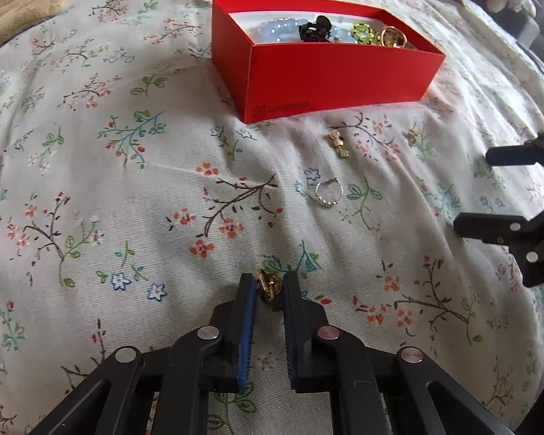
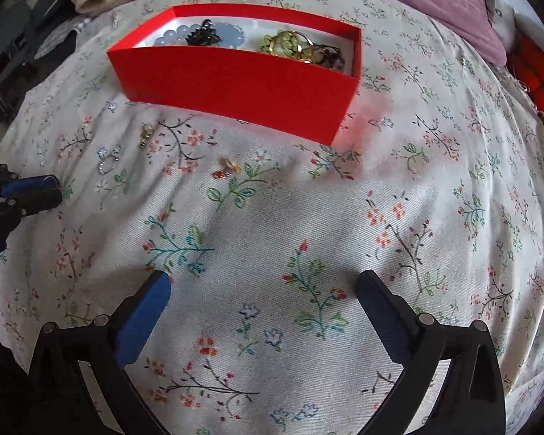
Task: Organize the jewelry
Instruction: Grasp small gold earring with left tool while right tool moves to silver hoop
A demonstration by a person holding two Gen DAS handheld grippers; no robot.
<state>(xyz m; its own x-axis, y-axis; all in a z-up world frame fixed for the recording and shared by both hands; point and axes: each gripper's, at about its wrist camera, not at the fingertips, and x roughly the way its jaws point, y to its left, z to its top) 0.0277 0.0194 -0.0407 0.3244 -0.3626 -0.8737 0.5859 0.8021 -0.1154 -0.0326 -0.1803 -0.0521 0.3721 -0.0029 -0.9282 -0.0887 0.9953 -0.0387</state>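
Red box, floral sheet

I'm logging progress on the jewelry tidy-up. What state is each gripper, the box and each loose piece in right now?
left gripper: shut on gold earring, at the bedspread.
right gripper: open, nothing between its fingers.
red box: open, no lid, jewelry inside.
beaded ring: loose on the bedspread.
gold pendant: loose, near the box.
small gold piece: loose, near the box.
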